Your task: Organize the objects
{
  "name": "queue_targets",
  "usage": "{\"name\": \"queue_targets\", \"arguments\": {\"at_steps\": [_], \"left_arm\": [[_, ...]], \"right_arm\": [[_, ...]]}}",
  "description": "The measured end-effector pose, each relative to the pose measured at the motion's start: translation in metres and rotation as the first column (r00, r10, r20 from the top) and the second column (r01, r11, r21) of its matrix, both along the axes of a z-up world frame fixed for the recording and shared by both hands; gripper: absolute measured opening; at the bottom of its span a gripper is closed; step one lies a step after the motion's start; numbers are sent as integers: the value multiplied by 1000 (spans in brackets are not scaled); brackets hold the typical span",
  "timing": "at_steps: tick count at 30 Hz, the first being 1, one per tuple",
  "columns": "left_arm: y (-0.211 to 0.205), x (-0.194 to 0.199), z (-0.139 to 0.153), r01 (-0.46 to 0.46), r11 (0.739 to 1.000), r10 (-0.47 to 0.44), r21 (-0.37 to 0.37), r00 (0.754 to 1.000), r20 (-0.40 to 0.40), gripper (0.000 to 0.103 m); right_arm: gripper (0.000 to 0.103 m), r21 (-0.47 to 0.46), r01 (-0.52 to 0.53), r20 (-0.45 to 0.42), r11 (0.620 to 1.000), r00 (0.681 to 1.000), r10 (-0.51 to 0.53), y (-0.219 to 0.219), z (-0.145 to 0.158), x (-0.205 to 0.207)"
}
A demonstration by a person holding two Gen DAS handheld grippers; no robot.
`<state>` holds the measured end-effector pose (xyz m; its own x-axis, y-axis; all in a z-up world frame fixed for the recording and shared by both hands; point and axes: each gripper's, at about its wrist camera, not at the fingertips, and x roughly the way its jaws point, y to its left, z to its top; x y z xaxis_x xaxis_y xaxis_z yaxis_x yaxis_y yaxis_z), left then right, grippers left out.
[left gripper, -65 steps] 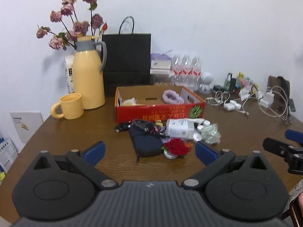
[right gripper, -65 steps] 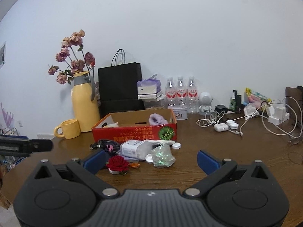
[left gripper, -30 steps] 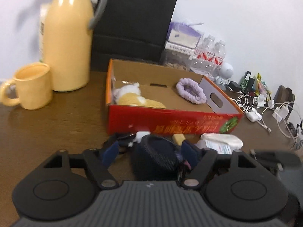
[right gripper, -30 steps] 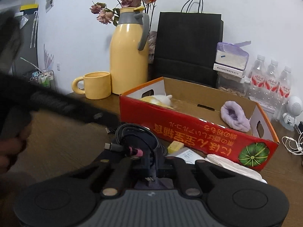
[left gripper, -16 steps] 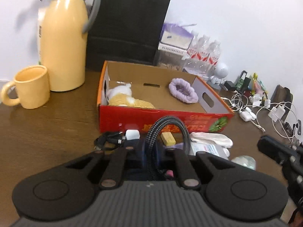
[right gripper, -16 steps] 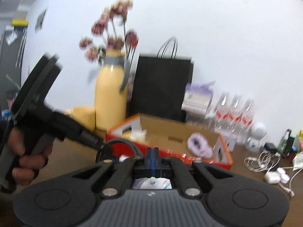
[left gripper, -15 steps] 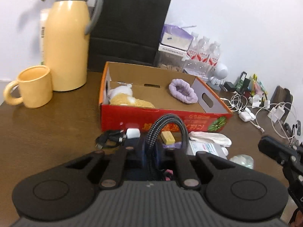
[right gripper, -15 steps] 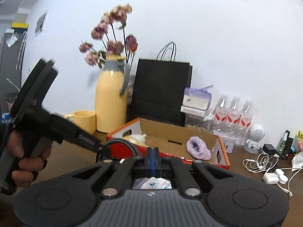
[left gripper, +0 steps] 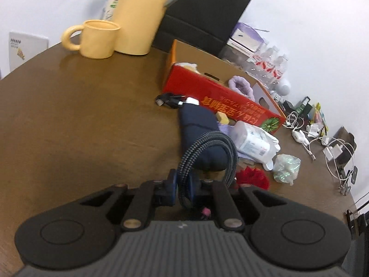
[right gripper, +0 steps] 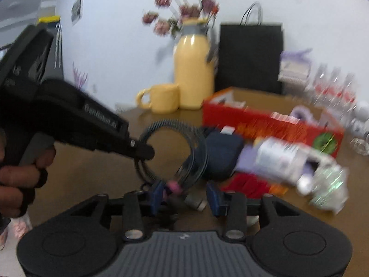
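Left wrist view: braided cable coil (left gripper: 208, 152), dark, looped, raised just above the navy pouch (left gripper: 200, 127) in front of the red cardboard box (left gripper: 221, 99) on the wooden table (left gripper: 80, 115). Judged light, limp and springy; loops likely to sag or unwind, so best taken across the bundled strands. Left gripper (left gripper: 182, 190): jaws nearly together, clamped on the coil's strands. Right gripper (right gripper: 185, 196): jaws have just been opening, now partly apart; the pink-tipped cable end lies between them, unpinched.
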<state>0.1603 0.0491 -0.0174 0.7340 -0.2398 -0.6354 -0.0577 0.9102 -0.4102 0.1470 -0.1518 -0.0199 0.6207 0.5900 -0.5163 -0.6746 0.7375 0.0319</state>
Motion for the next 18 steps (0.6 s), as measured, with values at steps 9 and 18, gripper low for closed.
{"name": "queue_targets", "arguments": {"at_steps": [9, 18], "left_arm": [[5, -2, -3, 20, 998, -18, -51, 999, 40, 11], [6, -16, 43, 1, 1000, 0, -8, 983, 183, 11]], "right_arm": [[37, -60, -34, -32, 998, 999, 32, 28, -16, -33], [36, -15, 154, -47, 988, 987, -155, 18, -11, -19]]}}
